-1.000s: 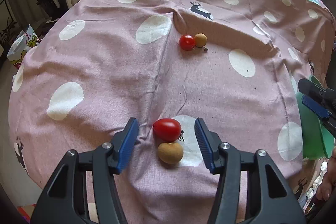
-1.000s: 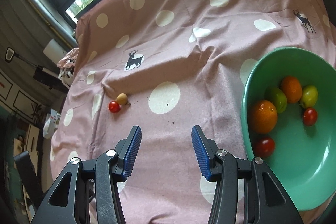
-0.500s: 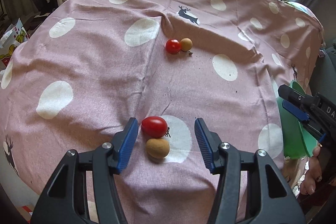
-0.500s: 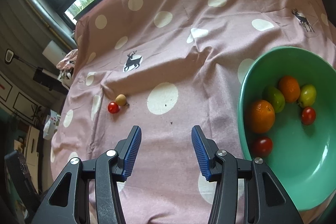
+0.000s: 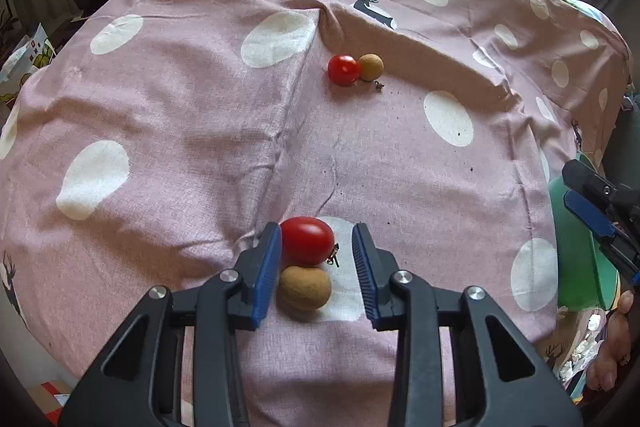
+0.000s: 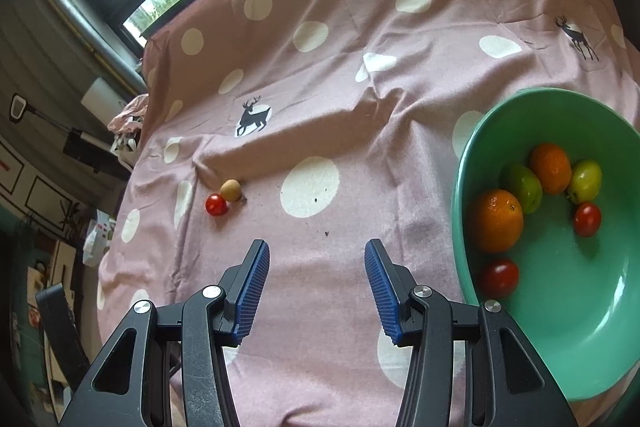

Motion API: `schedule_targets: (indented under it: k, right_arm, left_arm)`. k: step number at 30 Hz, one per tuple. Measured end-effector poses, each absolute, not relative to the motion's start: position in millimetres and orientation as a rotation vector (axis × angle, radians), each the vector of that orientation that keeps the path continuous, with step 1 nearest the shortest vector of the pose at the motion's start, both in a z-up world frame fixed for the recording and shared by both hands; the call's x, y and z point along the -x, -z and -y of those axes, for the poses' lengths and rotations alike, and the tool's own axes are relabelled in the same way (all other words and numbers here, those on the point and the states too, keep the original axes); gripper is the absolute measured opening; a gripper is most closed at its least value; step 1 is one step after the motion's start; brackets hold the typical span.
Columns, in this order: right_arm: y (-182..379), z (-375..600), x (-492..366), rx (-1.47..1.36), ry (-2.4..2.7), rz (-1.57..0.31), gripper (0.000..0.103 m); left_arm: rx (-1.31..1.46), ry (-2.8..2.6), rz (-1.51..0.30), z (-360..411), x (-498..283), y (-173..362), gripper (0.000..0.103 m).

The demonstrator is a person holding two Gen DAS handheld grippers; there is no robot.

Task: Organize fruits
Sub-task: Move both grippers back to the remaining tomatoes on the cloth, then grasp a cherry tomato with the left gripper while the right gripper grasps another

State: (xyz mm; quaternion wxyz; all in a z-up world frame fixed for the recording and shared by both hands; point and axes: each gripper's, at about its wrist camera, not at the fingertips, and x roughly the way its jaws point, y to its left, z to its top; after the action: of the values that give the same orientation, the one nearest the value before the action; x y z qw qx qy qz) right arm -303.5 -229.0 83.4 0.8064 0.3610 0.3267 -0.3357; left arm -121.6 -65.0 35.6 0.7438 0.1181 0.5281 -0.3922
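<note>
While a pink polka-dot cloth [image 5: 168, 115] is covering the whole surface, a green bowl [image 6: 568, 327] is sitting at its right side, holding two oranges, two green fruits and two red tomatoes. Right gripper [image 6: 317, 287] is hovering over bare cloth, jaws apart, nothing between them. Left gripper [image 5: 316, 263] is pointing down, jaws closing around a red tomato [image 5: 307, 241] and a tan round fruit [image 5: 305, 287]; left pad is touching the tomato, right pad is standing clear. Farther back, a small tomato [image 5: 343, 69] and a small tan fruit [image 5: 370, 67] are lying touching.
</note>
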Motion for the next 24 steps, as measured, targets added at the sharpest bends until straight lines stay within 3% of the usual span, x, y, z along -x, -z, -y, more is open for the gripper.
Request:
schedule_targets:
  k: [11,24]
  right_arm:
    - [-79,226,246,-0.74,0.558,-0.731,0.05]
    - [-31,242,139,-0.766,0.457,-0.806,0.05]
  left_arm:
    - [-0.236,0.839,-1.153,76,117,-24,0.03]
    - [-0.122,0.886,-1.183,64,105,-31,0.03]
